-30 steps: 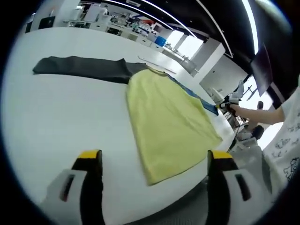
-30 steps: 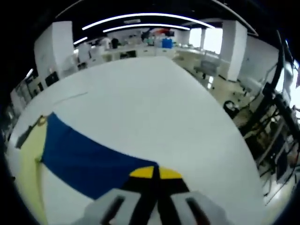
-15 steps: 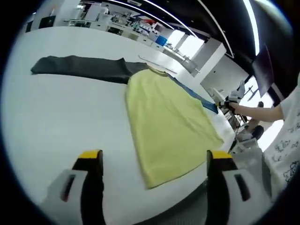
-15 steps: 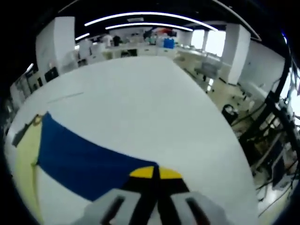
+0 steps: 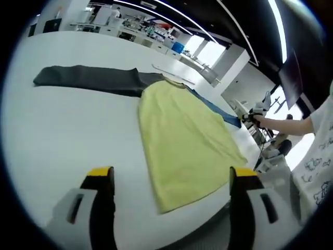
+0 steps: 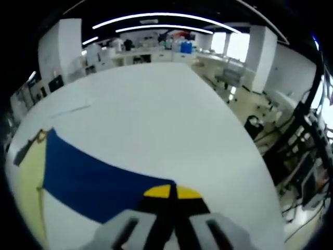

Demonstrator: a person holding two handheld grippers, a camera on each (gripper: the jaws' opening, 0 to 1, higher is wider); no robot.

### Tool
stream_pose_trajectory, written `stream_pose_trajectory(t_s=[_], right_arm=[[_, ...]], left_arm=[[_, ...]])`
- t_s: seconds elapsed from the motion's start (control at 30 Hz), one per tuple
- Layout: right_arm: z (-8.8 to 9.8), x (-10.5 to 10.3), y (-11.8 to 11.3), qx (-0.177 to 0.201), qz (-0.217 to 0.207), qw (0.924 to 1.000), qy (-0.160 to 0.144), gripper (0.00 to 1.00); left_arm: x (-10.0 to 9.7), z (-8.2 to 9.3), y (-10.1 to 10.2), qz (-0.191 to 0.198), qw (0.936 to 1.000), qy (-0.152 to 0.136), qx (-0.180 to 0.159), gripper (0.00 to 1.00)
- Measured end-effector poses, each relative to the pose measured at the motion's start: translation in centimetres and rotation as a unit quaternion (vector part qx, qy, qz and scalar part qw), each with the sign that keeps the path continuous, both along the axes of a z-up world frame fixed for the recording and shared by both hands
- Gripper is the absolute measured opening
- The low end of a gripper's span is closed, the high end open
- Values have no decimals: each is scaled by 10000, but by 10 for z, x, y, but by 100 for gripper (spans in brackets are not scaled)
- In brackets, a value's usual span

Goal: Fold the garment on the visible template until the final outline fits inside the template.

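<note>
Our right gripper point(image 6: 170, 194) clenches the blue sleeve point(image 6: 88, 177), stretched sideways from the yellow garment point(image 5: 182, 135); left gripper point(image 5: 171, 179) released.

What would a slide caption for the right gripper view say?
Right gripper, fingers shut on the blue sleeve, stretches it across the white table.

In the left gripper view, the left gripper point(image 5: 171, 179) was seen as two pale grey moulded arms, each ending in a black jaw capped with a yellow tip; a dark rectangular slot was set into each grey arm. In the right gripper view, the right gripper point(image 6: 172, 192) was built the same way, grey arms leading to black jaws with yellow tips. At the right edge of the left gripper view, a white short-sleeved T-shirt point(image 5: 317, 156) printed with small dark line drawings was worn by the person.
</note>
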State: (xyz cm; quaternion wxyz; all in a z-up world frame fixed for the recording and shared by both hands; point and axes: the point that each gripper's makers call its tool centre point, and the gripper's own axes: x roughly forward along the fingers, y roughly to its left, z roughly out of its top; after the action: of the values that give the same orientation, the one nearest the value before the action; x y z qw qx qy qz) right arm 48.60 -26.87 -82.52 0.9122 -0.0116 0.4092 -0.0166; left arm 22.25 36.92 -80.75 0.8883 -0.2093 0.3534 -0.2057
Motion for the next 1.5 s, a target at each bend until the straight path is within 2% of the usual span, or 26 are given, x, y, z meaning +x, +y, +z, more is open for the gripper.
stream_pose_trajectory(t_s=[0.17,0.27,0.5,0.63,0.7,0.97,1.2,1.3,1.43,1.5], right_arm=[[11,-8,4,78,-22,10000,-55,0],[10,-8,7,167,-32,9998,-90,0],[31,-13,29,573,115,9981,-175,0],[52,-16,62,769,368,9961,-235,0],[62,-9,73,919,495,9941,-287,0],[98,-6,138,1544,863,9834,-409,0],[112,2,187,1903,1195,9735,-433,0],[122,5,219,2301,1264,9638,-457,0],[133,5,253,2436,1430,9578,-529,0],[137,7,273,2572,1540,9525,-535,0]], left_arm=[[2,2,-1,-10,10000,-67,-24,88],[2,3,0,-23,10000,-86,-21,88],[5,6,0,-42,9998,-197,-28,88],[7,9,2,-85,9996,-275,18,88],[8,10,3,-88,9995,-306,22,89],[7,15,8,-77,9989,-455,27,89],[2,16,10,-72,9986,-517,28,88],[2,16,12,-49,9985,-537,14,88],[2,20,13,-2,9981,-616,-28,88],[2,21,13,11,9979,-643,-32,88]])
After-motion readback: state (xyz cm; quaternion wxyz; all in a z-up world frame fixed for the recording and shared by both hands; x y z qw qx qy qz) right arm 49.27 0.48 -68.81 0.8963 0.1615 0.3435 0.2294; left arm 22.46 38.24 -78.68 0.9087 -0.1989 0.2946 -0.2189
